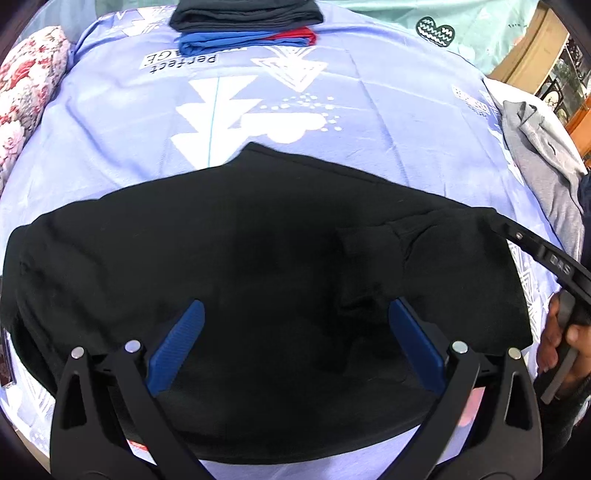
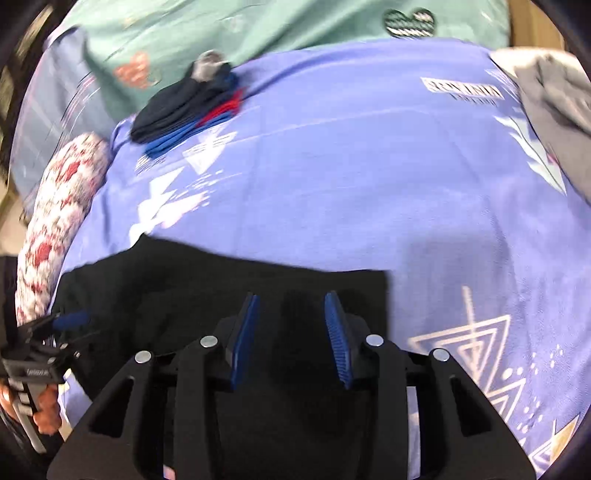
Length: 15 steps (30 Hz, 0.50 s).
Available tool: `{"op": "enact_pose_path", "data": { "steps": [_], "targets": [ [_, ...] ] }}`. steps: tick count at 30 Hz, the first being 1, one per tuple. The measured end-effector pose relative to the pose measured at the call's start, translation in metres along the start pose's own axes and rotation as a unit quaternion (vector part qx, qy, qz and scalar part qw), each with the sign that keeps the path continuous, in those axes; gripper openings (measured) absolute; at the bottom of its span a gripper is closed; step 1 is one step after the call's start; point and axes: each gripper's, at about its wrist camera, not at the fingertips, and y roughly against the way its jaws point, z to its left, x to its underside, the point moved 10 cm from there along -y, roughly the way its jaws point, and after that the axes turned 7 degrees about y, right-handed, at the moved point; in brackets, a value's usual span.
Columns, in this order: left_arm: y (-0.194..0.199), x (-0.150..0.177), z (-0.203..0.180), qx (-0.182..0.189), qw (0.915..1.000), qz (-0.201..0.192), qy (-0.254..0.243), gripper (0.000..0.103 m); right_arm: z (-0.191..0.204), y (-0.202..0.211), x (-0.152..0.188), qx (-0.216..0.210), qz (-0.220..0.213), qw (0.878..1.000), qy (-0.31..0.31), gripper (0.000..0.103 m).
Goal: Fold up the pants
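While black pants (image 1: 258, 258) lie folded flat on bedsheet (image 1: 110, 122) | left gripper (image 1: 295, 314) spread wide above them | right gripper (image 2: 291, 306) part-open, clamping nothing (likely repositioning for next fold)

One pair of black pants (image 1: 258, 258) lies spread on the one lilac bed sheet (image 1: 388, 140). Beyond the pants sits one stack of folded clothes (image 1: 245, 27) with three visible layers: one dark, one blue, one red. One grey garment (image 1: 543, 162) lies right of the pants, one floral cushion (image 1: 26, 96) left. Two grippers show, left gripper (image 1: 293, 314) and right gripper (image 2: 291, 306).
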Motion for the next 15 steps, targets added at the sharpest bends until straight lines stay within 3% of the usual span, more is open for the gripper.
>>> {"op": "enact_pose_path", "data": {
  "steps": [3, 6, 10, 12, 15],
  "targets": [
    [-0.002, 0.001, -0.004, -0.008, 1.0, -0.001, -0.004, 0.101, -0.017, -0.011, 0.001, 0.013, 0.007, 1.0, -0.017, 0.018],
    [-0.002, 0.003, -0.006, -0.008, 1.0, 0.005, -0.004, 0.101, -0.024, -0.024, 0.007, 0.024, 0.027, 0.999, -0.016, 0.015],
    [0.001, 0.003, -0.008, -0.004, 1.0, 0.004, -0.002, 0.101, -0.02, -0.005, 0.008, 0.008, 0.023, 0.999, -0.023, 0.019],
    [0.003, 0.003, -0.01, 0.0, 1.0, 0.003, -0.006, 0.101, -0.014, 0.017, 0.013, -0.003, 0.003, 1.0, -0.007, 0.037],
    [0.004, 0.001, -0.014, 0.003, 0.9999, 0.002, -0.009, 0.101, -0.001, 0.035, 0.045, -0.01, 0.017, 0.999, 0.039, 0.042]
  ]
}}
